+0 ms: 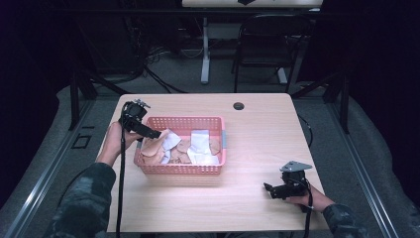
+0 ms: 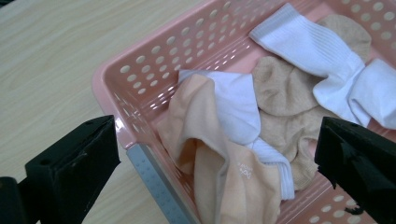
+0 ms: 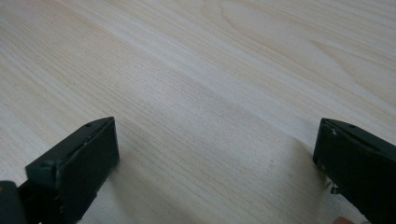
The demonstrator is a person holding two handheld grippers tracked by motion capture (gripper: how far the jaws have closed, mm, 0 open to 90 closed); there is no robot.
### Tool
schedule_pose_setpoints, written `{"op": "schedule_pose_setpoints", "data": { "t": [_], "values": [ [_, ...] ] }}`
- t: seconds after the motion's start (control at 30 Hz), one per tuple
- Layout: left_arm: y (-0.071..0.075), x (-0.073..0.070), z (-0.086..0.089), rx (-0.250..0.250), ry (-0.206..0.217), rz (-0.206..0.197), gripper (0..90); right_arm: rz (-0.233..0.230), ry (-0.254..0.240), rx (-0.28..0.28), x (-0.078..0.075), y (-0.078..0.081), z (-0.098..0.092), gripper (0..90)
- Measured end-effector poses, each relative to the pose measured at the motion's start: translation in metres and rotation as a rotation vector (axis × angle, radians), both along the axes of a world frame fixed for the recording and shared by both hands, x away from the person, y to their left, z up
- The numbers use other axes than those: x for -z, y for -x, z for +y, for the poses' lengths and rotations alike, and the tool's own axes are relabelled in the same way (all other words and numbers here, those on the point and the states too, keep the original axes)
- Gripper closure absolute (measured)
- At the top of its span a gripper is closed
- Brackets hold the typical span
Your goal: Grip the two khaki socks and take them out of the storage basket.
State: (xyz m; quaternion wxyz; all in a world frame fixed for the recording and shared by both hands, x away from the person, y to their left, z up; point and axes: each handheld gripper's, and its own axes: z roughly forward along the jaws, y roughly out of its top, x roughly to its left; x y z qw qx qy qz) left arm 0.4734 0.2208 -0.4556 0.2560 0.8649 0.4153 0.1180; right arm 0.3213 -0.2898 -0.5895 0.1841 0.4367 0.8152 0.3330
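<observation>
- My left gripper (image 2: 210, 154): jaws spread wide, empty, over the pink basket (image 1: 181, 169) corner on the desk (image 1: 262, 134).
- Peach sock (image 2: 219, 158): soft, light, limp; best pinched at its raised fold.
- My right gripper (image 3: 215, 154): jaws wide apart, empty, above bare desk.

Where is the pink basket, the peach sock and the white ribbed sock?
pink basket (image 2: 140, 70), left gripper view, on its holed side wall.
peach sock (image 2: 233, 182), left gripper view, on its lower flat part.
white ribbed sock (image 2: 308, 46), left gripper view, on its ribbed leg.
</observation>
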Motion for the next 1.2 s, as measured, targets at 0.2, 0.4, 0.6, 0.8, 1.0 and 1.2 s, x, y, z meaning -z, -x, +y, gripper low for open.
{"op": "schedule_pose_setpoints", "data": {
  "t": [0.2, 0.4, 0.6, 0.8, 1.0, 1.2],
  "values": [
    [-0.005, 0.009, -0.009, 0.019, -0.063, 0.033, 11.7, 0.0, 0.0, 0.0, 0.0, 0.0, 0.0, 0.0],
    [-0.007, 0.02, -0.015, 0.02, -0.125, 0.033, 19.2, -0.003, -0.004, 0.003, 0.0, 0.0, 0.0, 0.0],
    [-0.008, 0.026, -0.016, 0.012, -0.132, 0.032, 40.2, -0.003, -0.004, 0.003, 0.0, 0.0, 0.0, 0.0],
    [-0.009, 0.027, -0.018, 0.008, -0.15, 0.035, 61.3, -0.003, -0.004, 0.003, 0.0, 0.0, 0.0, 0.0],
    [-0.011, 0.03, -0.019, -0.018, -0.181, 0.047, 71.7, -0.002, -0.004, 0.001, 0.0, 0.0, 0.0, 0.0],
    [-0.011, 0.028, -0.018, -0.032, -0.17, 0.039, 84.4, -0.003, -0.004, 0.003, 0.0, 0.0, 0.0, 0.0]
  ]
}}
